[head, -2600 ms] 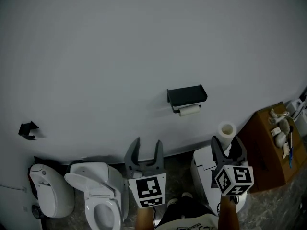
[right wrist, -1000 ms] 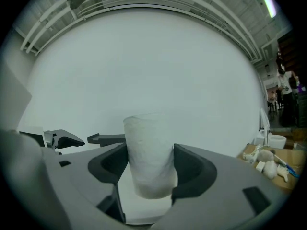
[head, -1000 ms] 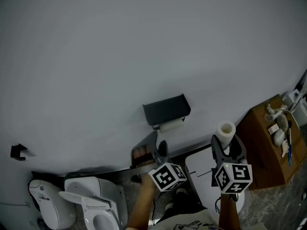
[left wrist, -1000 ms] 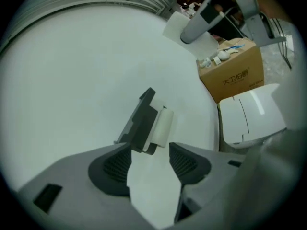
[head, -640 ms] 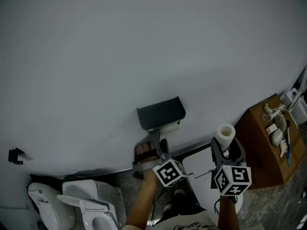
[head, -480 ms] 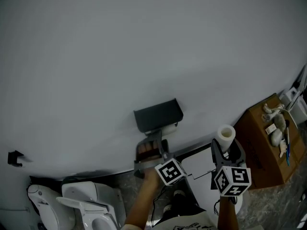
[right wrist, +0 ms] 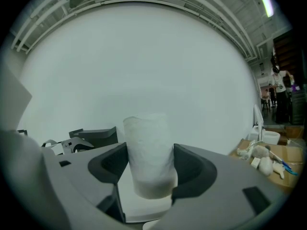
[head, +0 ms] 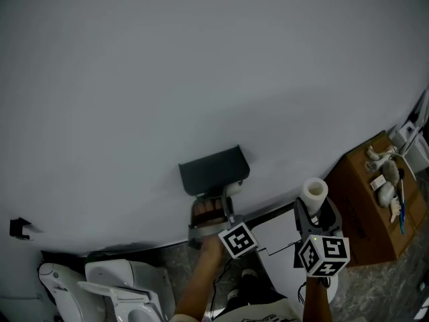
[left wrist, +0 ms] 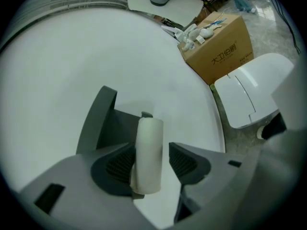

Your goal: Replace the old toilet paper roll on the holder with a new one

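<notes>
A black holder [head: 213, 170] is fixed to the white wall, and the thin old roll [head: 232, 188] hangs under it. My left gripper [head: 218, 197] reaches up to it. In the left gripper view the old roll [left wrist: 147, 152] stands between the jaws of the left gripper [left wrist: 149, 163]. One pad touches it and the other stands a little off, so the gripper is open. The holder [left wrist: 103, 123] is behind. My right gripper [head: 314, 210] is lower right, shut on the thick new roll [head: 314, 193], which stays upright between the pads [right wrist: 148, 152].
A brown cardboard box [head: 379, 206] with small items on top stands at the right. Below the grippers is a white toilet lid [head: 278, 237], and another white toilet [head: 127, 287] is at the lower left. A small black hook [head: 17, 228] sits on the wall far left.
My left gripper rose from beside the toilet up to the holder, turned sideways, and now has its jaws around the old roll. The right gripper kept hold of the new roll.
</notes>
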